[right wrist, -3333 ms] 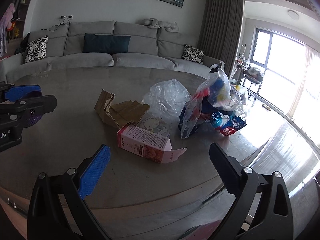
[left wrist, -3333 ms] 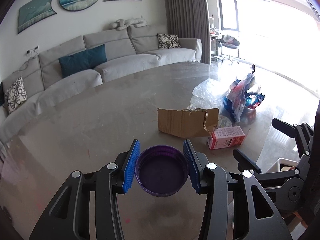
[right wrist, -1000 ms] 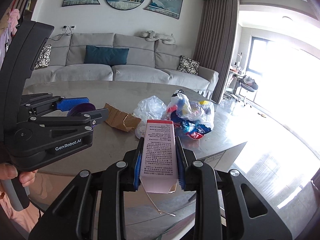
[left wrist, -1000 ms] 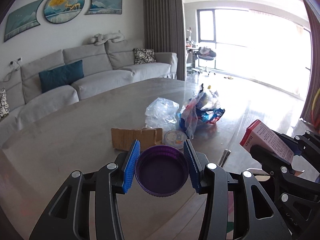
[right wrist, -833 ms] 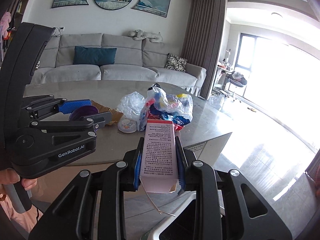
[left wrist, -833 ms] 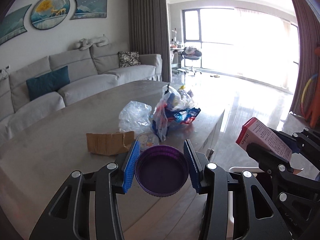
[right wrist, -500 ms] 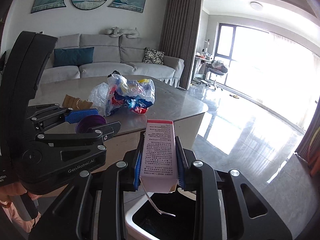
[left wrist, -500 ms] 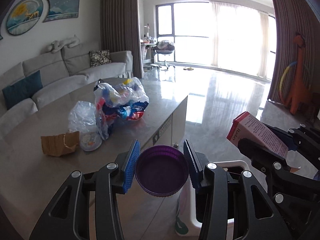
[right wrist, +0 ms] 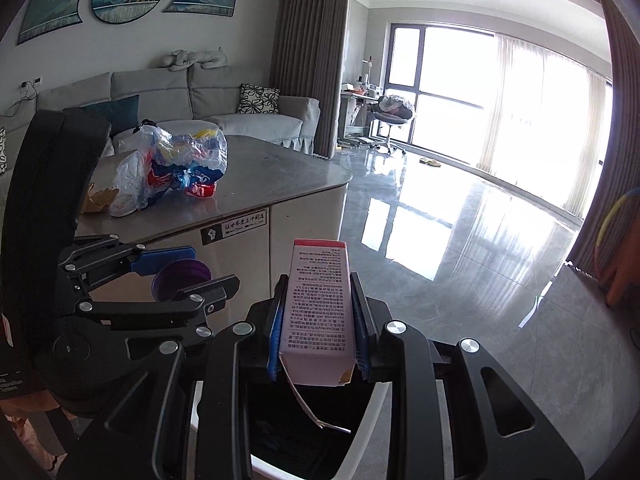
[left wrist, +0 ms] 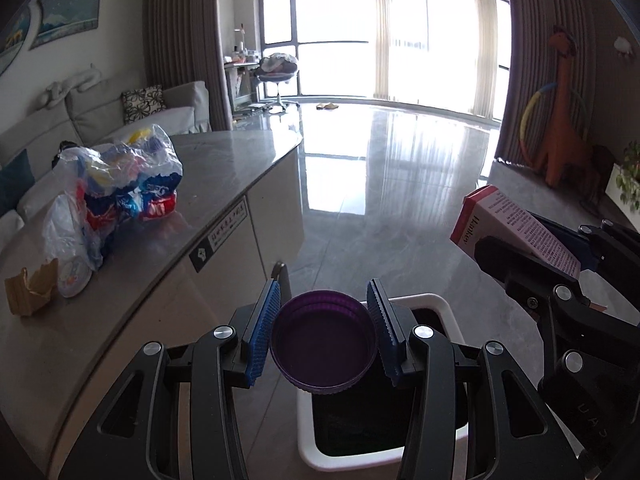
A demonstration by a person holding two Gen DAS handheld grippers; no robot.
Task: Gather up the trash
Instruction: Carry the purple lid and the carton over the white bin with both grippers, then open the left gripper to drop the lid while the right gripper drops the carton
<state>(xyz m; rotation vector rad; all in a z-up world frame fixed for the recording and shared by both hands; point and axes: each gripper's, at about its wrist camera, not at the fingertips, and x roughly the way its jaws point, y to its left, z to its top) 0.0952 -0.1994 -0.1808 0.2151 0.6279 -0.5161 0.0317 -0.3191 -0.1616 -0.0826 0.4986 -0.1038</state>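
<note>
Left wrist view: both hands have swung away from the table (left wrist: 224, 168) and now hang over the white bin (left wrist: 436, 304). The left gripper (left wrist: 324, 334) clamps a purple lid (left wrist: 324, 340); the right gripper (right wrist: 318, 320) pinches a pink carton (right wrist: 318, 300). Dropping looks next.

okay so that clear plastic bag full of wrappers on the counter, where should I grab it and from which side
Grip the plastic bag at the gathered dark knot on its top left end, coming down from above. That bunched neck is narrow enough for the jaws, while the body is loose, bulging film. Both grippers are full now: purple lid in the left, pink carton in the right.
</note>
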